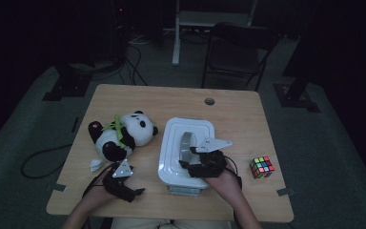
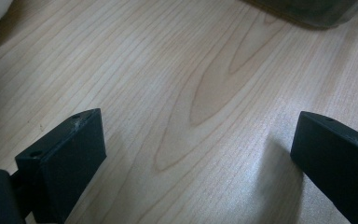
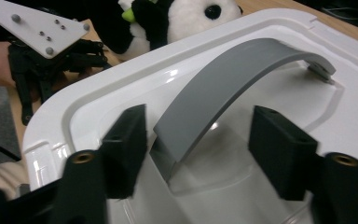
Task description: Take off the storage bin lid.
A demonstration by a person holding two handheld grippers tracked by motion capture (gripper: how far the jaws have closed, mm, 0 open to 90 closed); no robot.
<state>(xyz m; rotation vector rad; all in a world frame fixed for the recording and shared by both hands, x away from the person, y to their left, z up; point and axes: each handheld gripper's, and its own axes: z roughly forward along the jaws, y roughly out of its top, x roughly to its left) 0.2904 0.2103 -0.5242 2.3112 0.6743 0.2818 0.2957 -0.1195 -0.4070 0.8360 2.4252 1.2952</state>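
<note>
1. While no brand, label or writing is showing legibly on anything, a white plastic container (image 1: 186, 150) with a white lid (image 3: 242, 93) is sitting near the middle of the wooden table (image 1: 171, 102), toward the person's edge, and a grey arched handle (image 3: 223, 88) is rising from the lid's recessed centre.
2. Coming in from the bottom of the high view, the person's right hand (image 1: 224, 181) is resting at the container's near right corner, with the right gripper (image 1: 198, 160) lying over the lid and pointing toward the handle.
3. In the right gripper view, the right gripper (image 3: 200, 144) is standing with its 2 black jaws spread, 1 on each side of the handle's near end; they are straddling it with a gap on both sides and are not pinching it.
4. Lying left of the container, the person's left hand (image 1: 95, 198) is holding the left gripper (image 1: 136, 192) low over the table near the front edge, angled toward the container's base.
5. In the left gripper view, the left gripper (image 2: 198, 154) is showing its jaws spread wide over bare wood grain, holding nothing.
6. Left of the container, a panda plush toy (image 1: 121, 133) with a green detail is lying on the table, just beyond the left gripper.
7. Right of the container and well apart from it, a multicoloured puzzle cube (image 1: 261, 167) is sitting near the table's right edge.
</note>
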